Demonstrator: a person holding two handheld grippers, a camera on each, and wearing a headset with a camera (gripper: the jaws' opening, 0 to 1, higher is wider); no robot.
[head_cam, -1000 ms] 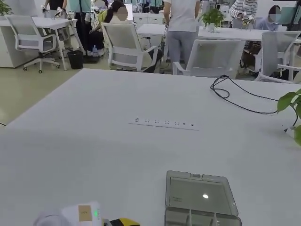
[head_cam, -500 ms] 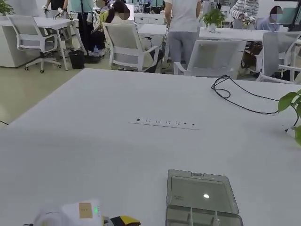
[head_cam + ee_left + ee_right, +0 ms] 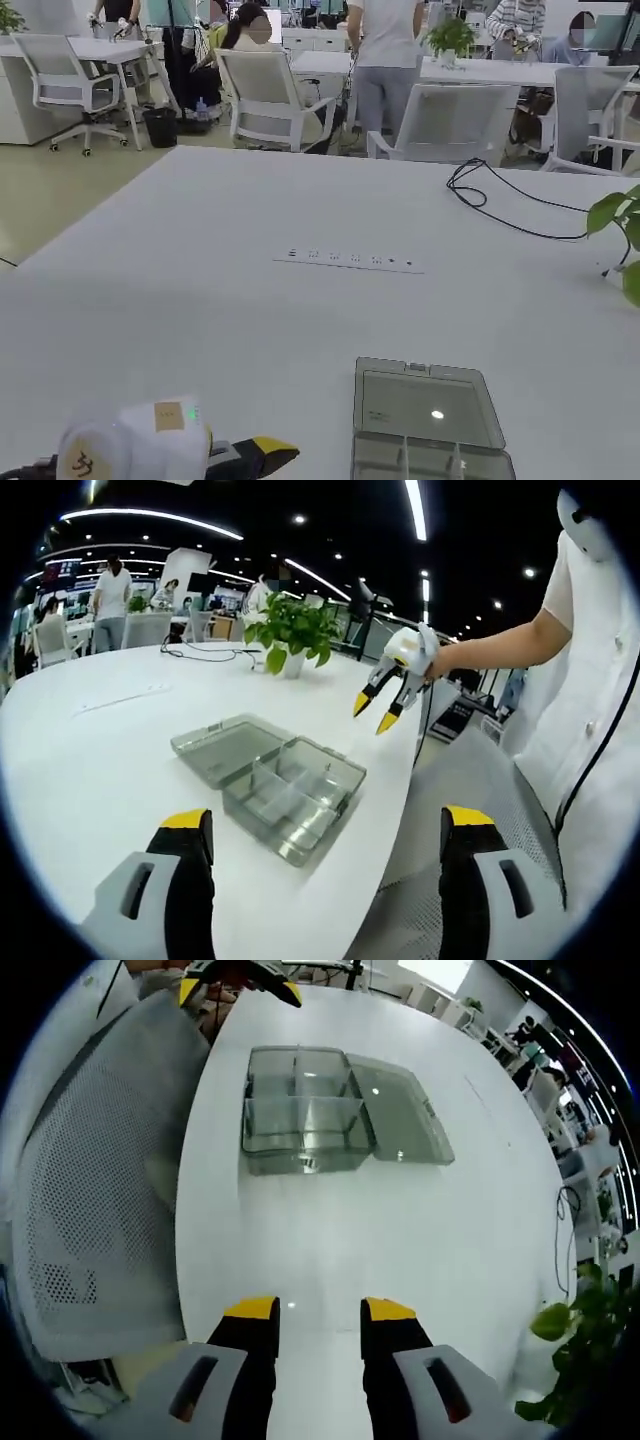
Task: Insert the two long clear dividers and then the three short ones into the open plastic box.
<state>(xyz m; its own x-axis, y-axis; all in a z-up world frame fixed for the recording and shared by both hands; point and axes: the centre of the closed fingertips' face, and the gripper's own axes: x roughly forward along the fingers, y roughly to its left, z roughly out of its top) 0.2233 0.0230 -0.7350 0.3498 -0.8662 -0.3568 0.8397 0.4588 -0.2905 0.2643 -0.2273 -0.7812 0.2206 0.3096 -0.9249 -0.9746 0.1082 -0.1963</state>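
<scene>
The clear plastic box lies at the near edge of the white table, its lid folded open and flat behind it. Clear dividers stand inside the box, splitting it into compartments. My left gripper comes in from the lower left with a yellow tip toward the box; its jaws are wide apart and hold nothing. My right gripper hangs off the table's edge beyond the box, in a person's hand. Its jaws are apart and bare, with the box ahead on the table.
A socket strip sits mid-table, and a black cable and a potted plant at the far side. A grey mesh chair stands against the table edge near the box. White chairs and people are behind the table.
My left gripper has come further up into the head view at the lower left, its yellow tip closer to the box. The box has stayed where it was.
</scene>
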